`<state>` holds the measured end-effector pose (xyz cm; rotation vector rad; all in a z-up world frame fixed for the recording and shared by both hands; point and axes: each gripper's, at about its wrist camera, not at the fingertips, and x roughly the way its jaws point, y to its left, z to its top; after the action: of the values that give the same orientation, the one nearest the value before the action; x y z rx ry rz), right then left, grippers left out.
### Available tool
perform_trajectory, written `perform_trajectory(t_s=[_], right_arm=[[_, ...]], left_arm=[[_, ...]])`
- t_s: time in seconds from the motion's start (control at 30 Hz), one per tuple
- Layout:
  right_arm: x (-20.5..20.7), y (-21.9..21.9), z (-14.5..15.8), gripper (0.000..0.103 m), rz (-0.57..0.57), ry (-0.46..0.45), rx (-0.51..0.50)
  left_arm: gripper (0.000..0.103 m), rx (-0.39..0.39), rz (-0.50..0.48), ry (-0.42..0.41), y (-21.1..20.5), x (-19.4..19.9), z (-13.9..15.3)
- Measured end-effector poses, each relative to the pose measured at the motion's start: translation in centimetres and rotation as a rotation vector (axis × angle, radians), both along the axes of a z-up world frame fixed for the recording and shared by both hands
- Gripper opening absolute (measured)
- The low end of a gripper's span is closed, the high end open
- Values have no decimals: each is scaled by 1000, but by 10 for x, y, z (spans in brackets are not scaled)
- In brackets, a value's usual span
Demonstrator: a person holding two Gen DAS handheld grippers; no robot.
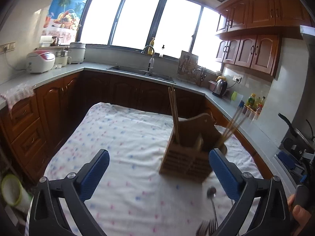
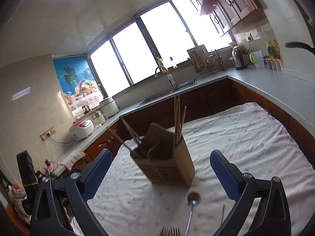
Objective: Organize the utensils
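A wooden utensil holder [image 1: 185, 159] stands on the cloth-covered table [image 1: 122, 137]; it also shows in the right wrist view [image 2: 169, 165]. Chopsticks [image 1: 174, 116] stand upright in one slot, and more chopsticks [image 1: 231, 129] lean in another. In the right wrist view chopsticks [image 2: 178, 122] stand in the holder's right slot. A metal spoon [image 1: 211, 193] and forks [image 1: 206, 229] lie on the cloth in front of the holder; the spoon [image 2: 194, 197] and forks [image 2: 170, 232] show in the right wrist view too. My left gripper [image 1: 158, 170] is open and empty. My right gripper [image 2: 160, 170] is open and empty.
Grey countertops [image 1: 59, 72] run around the table with a sink [image 1: 141, 71], rice cookers [image 1: 40, 61], a kettle [image 1: 220, 87] and bottles [image 1: 254, 102]. The other gripper [image 1: 291, 163] shows at the right edge of the left wrist view.
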<state>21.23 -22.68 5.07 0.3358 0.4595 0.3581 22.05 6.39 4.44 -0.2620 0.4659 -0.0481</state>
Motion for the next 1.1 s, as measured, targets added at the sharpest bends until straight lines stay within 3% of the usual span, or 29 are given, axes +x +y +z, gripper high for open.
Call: perform_trajectory(t_s=[0.2,0.47,0.6,0.77,0.83,0.93,1.1], right_arm=[[-53,-3,-19,101,11,3,-23],[-114,3,-43,101,9,-57,-117],[-126,10,-21,101,33,-106,-171],[-157,17,9,103,33,-245,-200],[-166,21,1,103,23,-280,-224],[-175,26,-25,103,-16,-298,-268],[-177,22,-68,103,-41,-240,-269]], left_arm=[[102,-29,21,20,5,-61,-9],[102,11,32,-7,-4,-127,-20],[102,67,13,-27,-13,-151,-22],[102,130,9,-114,-23,-184,-5],[102,169,33,-130,-29,-195,-8],[102,167,51,-153,-35,-211,-28],[102,196,57,-118,-50,-216,-63]])
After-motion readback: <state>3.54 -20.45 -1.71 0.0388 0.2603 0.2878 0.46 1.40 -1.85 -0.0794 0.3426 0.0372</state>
